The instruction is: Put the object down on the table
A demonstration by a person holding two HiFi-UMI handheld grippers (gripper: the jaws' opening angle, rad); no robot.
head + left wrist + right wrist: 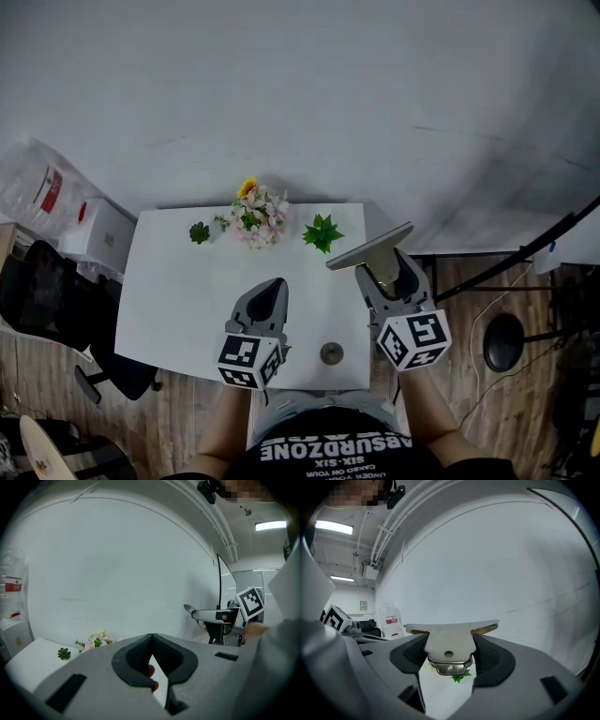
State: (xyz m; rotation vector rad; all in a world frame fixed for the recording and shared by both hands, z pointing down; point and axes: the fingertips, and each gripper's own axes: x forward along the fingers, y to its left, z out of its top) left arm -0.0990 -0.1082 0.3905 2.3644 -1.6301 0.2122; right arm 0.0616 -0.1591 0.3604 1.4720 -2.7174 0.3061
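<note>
A flat metal scraper [370, 248] with a wide blade and a hole in its shank is held up in the air over the right edge of the white table [178, 300]. My right gripper [389, 267] is shut on it. In the right gripper view the scraper [450, 632] sits clamped between the dark pads [412, 653], blade edge level. My left gripper [270, 292] hovers over the table's front middle, jaws together; in the left gripper view the left gripper [151, 641] shows only a thin gap with reddish shapes I cannot identify. The scraper [201, 615] also shows there at the right.
At the table's back edge stand a small dark succulent [199, 232], a pink and yellow flower bunch [258, 216] and a green spiky plant [322, 232]. A small round object [331, 353] lies near the front edge. A black chair [47, 291] stands left, a stand base [504, 342] right.
</note>
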